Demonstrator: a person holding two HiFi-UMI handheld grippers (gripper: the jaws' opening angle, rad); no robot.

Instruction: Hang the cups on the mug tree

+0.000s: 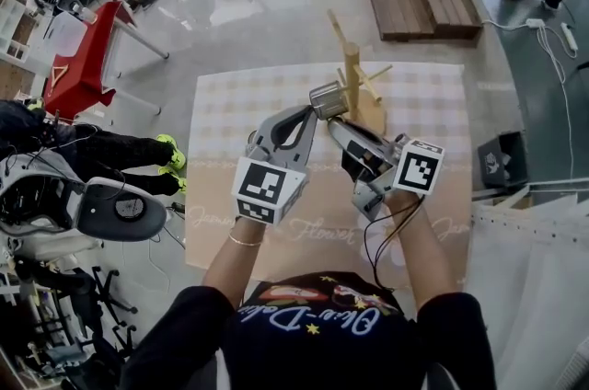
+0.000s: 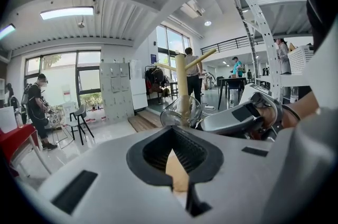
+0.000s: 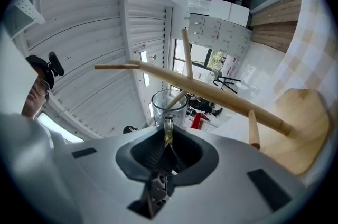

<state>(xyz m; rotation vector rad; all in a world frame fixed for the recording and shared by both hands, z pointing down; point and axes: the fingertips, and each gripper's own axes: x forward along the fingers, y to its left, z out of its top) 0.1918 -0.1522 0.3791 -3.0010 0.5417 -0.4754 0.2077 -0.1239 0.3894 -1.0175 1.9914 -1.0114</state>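
Right gripper view shows the right gripper (image 3: 167,139) with its jaws nearly together, pinched on the handle (image 3: 167,129) of a clear glass cup (image 3: 170,105). The cup sits just past the fingertips and has nothing in it. A thin wooden peg (image 3: 177,100) shows through the glass wall; whether it passes inside the cup or lies behind it cannot be told. Directly beyond the cup the trunk of the mug tree (image 3: 227,99) crosses the frame at a slant, with its round base (image 3: 303,128) off to the gripper's right on the checked tablecloth (image 3: 317,48). From the head view the right gripper (image 1: 334,124) holds the cup (image 1: 326,98) against the left side of the mug tree (image 1: 352,71), and the left gripper (image 1: 308,115) is just beside the cup, on its left, its tips not clearly touching it. In the left gripper view the left gripper (image 2: 178,160) has its jaws closed with nothing between the pads, and the cup (image 2: 181,111) stands right ahead of its tips in front of the trunk.
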